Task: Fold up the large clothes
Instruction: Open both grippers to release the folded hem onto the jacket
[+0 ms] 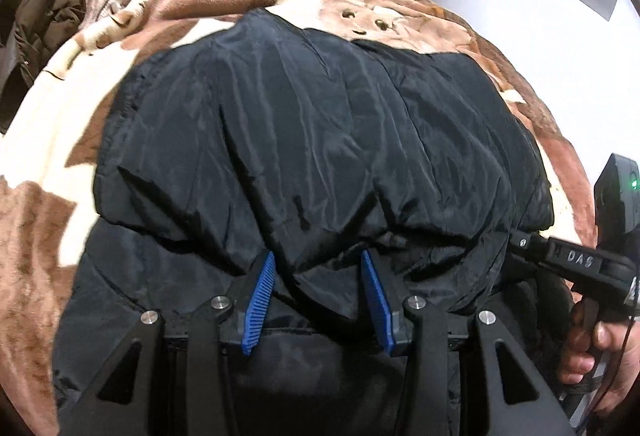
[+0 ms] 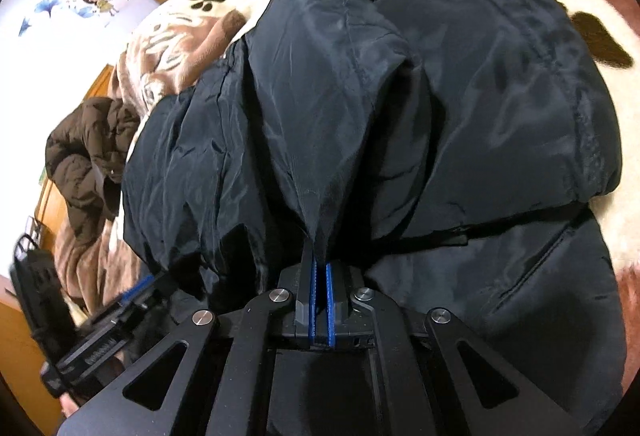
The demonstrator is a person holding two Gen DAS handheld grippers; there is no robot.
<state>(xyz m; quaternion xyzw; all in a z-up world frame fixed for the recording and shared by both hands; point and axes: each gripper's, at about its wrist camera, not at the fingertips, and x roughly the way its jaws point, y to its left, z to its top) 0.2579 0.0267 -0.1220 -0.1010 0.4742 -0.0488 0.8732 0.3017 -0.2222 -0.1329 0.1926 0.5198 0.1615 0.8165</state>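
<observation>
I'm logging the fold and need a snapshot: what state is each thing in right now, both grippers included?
Black jacket: lying on the blanket, upper layer folded over the lower part, near edge bunched.
Left gripper: open, blue pads either side of the jacket's near fold, not pinching.
Right gripper: shut on a pinch of jacket fabric.
Blanket: spread under the jacket.
Brown coat: heaped at the blanket's edge, unfolded.

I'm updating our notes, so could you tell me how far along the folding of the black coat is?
Partly done: the black coat lies on the blanket with its upper layer already folded over. In hand: the right gripper is shut on a fabric fold; the left gripper is open around the near edge. Left: a final fold. The brown jacket looks unfolded.
</observation>
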